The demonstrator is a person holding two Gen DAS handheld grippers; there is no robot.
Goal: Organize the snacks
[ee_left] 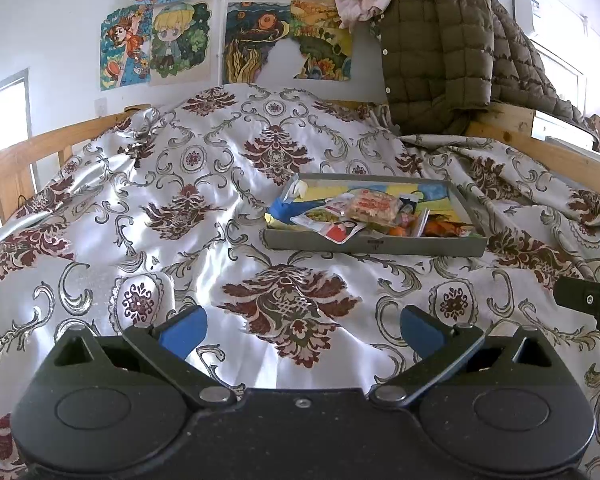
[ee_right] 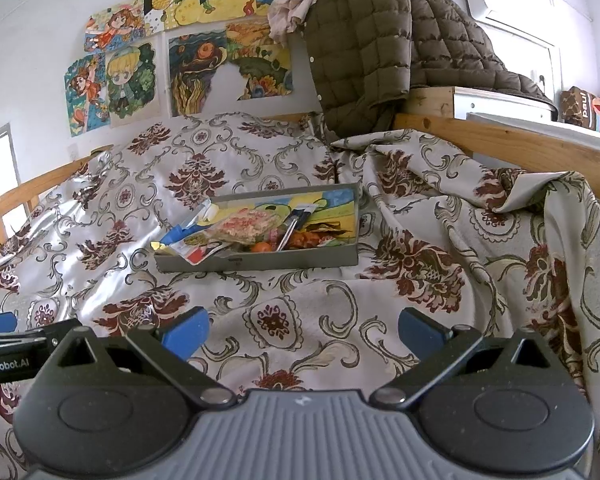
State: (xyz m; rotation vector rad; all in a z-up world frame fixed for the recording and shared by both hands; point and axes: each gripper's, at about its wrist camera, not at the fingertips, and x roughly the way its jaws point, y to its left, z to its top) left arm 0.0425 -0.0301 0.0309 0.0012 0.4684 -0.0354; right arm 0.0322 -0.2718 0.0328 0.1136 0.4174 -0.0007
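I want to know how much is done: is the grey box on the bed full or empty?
Partly full. The grey box holds several snack packets piled at its front; its painted floor stays bare behind.

**Tray ahead on the bed, both my grippers held back**

The tray [ee_left: 374, 242] sits on the bedspread [ee_left: 204, 216] ahead of me, right of centre, snack packets [ee_left: 364, 210] heaped inside it. Behind it a jacket [ee_left: 440, 52] hangs over the bed frame [ee_left: 540, 148]; drawings [ee_left: 180, 44] line the wall further left. My left gripper [ee_left: 302, 330] and right gripper [ee_right: 304, 330] hover side by side, well short of the tray.

Snacks [ee_left: 364, 216] partly overlapped, perhaps unidentifiable
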